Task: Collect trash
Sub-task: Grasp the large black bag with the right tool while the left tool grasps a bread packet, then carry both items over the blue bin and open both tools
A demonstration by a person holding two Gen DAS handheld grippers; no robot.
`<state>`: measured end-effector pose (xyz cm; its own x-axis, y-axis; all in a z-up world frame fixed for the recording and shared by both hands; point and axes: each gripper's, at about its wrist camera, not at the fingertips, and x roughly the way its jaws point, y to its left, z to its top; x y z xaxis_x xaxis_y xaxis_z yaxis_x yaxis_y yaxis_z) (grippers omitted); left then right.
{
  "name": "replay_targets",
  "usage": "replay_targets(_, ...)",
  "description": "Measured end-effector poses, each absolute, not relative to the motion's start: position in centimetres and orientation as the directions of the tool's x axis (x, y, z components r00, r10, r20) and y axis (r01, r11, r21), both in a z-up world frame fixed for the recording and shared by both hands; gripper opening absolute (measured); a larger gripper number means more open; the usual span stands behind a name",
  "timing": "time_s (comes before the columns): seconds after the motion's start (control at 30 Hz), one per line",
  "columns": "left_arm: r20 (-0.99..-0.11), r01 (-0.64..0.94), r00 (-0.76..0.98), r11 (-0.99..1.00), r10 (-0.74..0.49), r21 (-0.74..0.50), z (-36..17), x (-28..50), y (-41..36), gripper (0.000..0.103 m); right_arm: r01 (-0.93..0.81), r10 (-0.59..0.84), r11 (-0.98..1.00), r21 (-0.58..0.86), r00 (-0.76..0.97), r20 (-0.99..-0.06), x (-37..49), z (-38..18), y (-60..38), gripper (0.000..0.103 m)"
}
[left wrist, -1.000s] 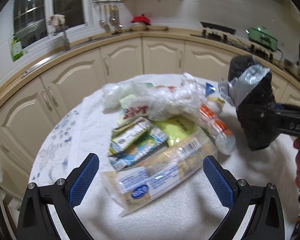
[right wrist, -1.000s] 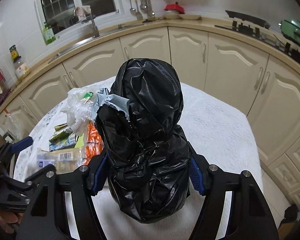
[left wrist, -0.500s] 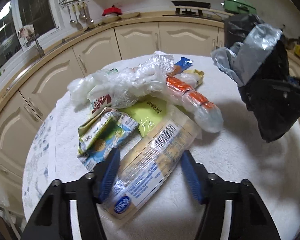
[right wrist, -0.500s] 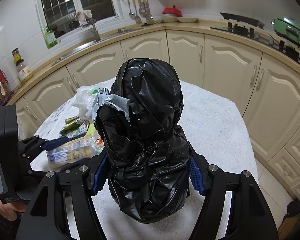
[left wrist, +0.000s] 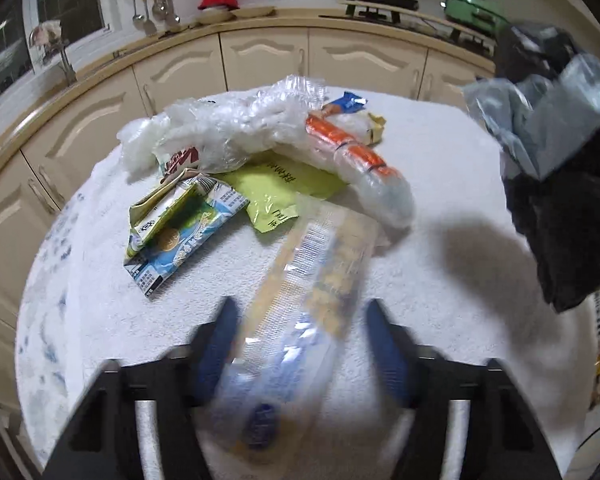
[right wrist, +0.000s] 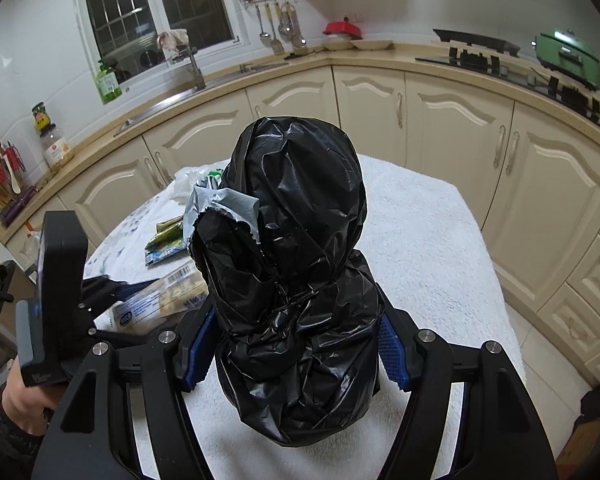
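We see a kitchen with cream cabinets (right wrist: 452, 120) curving around a tabletop (left wrist: 440, 320) that is covered by a white towel. Its right half is bare; the rubbish lies on the left and far part.

The biggest thing is the black trash bag (right wrist: 296, 272). The right gripper (right wrist: 296, 356) has its jaws clamped on the bag's lower part, and the bag stands upright between them, with a grey plastic scrap (right wrist: 216, 208) sticking out at its left side.

Next is the long clear cracker wrapper (left wrist: 300, 312). Its long axis runs from the near edge away toward the upper right, and its near end lies between the jaws of the left gripper (left wrist: 300, 344). These jaws have just been closing around it; the picture is blurred, so we cannot tell if the pads already press on it.

Behind it lie a crumpled clear plastic (left wrist: 236, 128), an orange-banded tube pack (left wrist: 360, 160), a yellow-green packet (left wrist: 284, 188) and a flattened milk carton (left wrist: 180, 232), all close together and partly overlapping.
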<state>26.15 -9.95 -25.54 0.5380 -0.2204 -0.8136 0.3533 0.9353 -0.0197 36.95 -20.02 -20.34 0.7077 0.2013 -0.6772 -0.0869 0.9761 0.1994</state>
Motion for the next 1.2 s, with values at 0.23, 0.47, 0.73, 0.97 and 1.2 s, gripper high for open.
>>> replay_targets(0.23, -0.776, 0.317, 0.574, 0.945, -0.261, -0.082, -23.8, 23.7, -8.7, 0.030, -0.071, 0.192, 0.976, 0.207, 0.734, -0.651, 35.2, -19.1, -21.1, 0.069)
replay_targets(0.47, -0.685, 0.283, 0.680, 0.956, -0.260, -0.082, -19.6, 19.2, -9.5, 0.030, -0.066, 0.194, 0.972, 0.225, 0.767, -0.612, 32.7, -17.4, -22.6, 0.069)
replay_targets(0.73, -0.581, 0.337, 0.750, 0.939, -0.316, -0.076, -15.0, 14.4, -12.9, 0.030, -0.022, 0.157, 0.971, 0.238, 0.810, -0.565, 29.5, -15.5, -25.5, 0.069)
replay_targets(0.97, -0.530, 0.414, 0.744, 0.903, -0.407, -0.111, -13.3, 12.7, -16.3, 0.030, 0.058, 0.083, 0.968, 0.245, 0.847, -0.525, 26.3, -13.7, -29.5, 0.069)
replay_targets(1.2, -0.528, 0.519, 0.675, 0.840, -0.516, -0.157, -13.9, 14.1, -22.3, 0.030, 0.190, -0.040, 0.952, 0.239, 0.855, -0.518, 22.7, -13.5, -34.9, 0.069)
